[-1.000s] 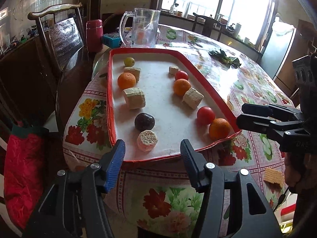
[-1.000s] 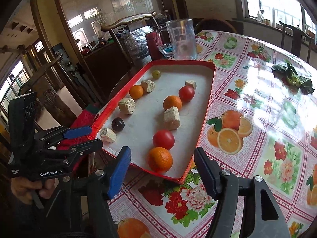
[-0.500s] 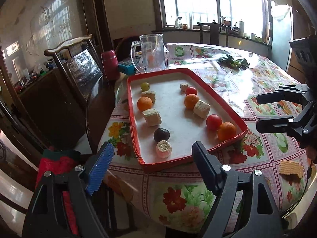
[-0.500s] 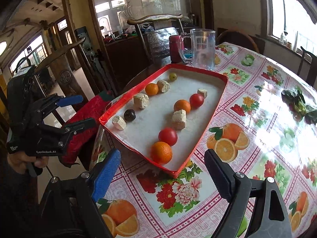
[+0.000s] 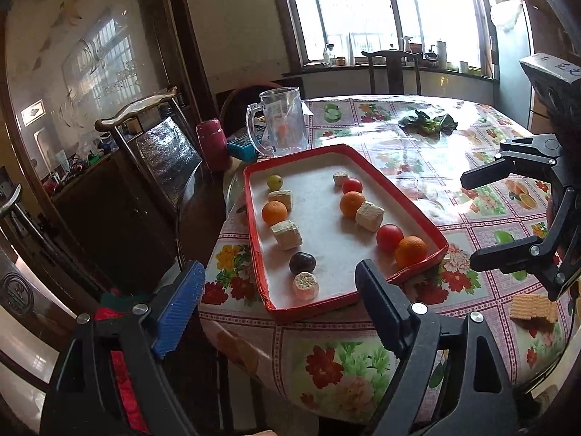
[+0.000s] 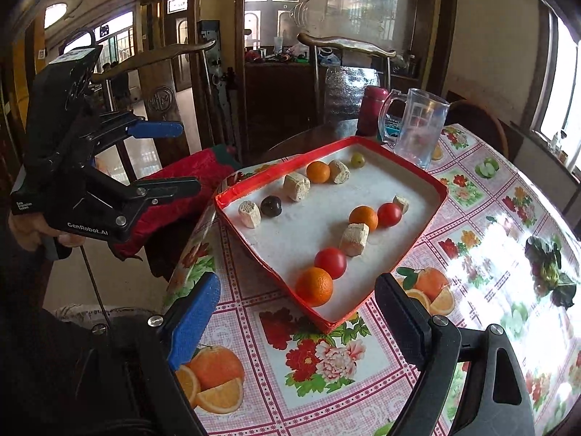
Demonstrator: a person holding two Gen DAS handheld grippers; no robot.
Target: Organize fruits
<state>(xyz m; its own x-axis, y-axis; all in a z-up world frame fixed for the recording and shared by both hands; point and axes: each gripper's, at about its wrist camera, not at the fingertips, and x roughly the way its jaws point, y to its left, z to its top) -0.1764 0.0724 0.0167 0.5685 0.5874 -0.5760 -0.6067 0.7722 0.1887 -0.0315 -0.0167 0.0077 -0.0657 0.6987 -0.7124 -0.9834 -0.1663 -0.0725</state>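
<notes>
A red-rimmed tray (image 5: 254,225) with a white floor sits at the edge of a round table covered by a fruit-and-flower oilcloth (image 5: 472,189). In the left wrist view its contents lie in two lines running from near to far. The left line, from the near end: a pale cut cylinder (image 5: 305,285), a dark plum (image 5: 302,262), a beige block (image 5: 287,234), an orange (image 5: 274,212), another beige block (image 5: 280,197), and a small green fruit (image 5: 275,181) at the far end. The right line, from the near end: an orange (image 5: 410,251) touching a red tomato (image 5: 389,238), a beige block (image 5: 369,215), an orange (image 5: 352,204), a second tomato (image 5: 352,185), and a small pale piece (image 5: 340,178).

Both grippers are held off the near edge of the table, clear of the tray, and neither holds anything. The left gripper (image 5: 279,301) has its jaws spread wide; in the right wrist view it hangs at the left, beside the table edge. The right gripper (image 6: 297,312) is likewise wide apart, its fingers framing the tray's near corner where the orange (image 6: 314,286) and tomato (image 6: 330,262) sit.

Beyond the tray stand a clear glass pitcher (image 5: 279,125) and a maroon flask (image 5: 212,143). A bunch of leafy greens (image 5: 428,123) lies on the far right of the table, and a wafer biscuit (image 5: 532,307) lies on its near right edge.
</notes>
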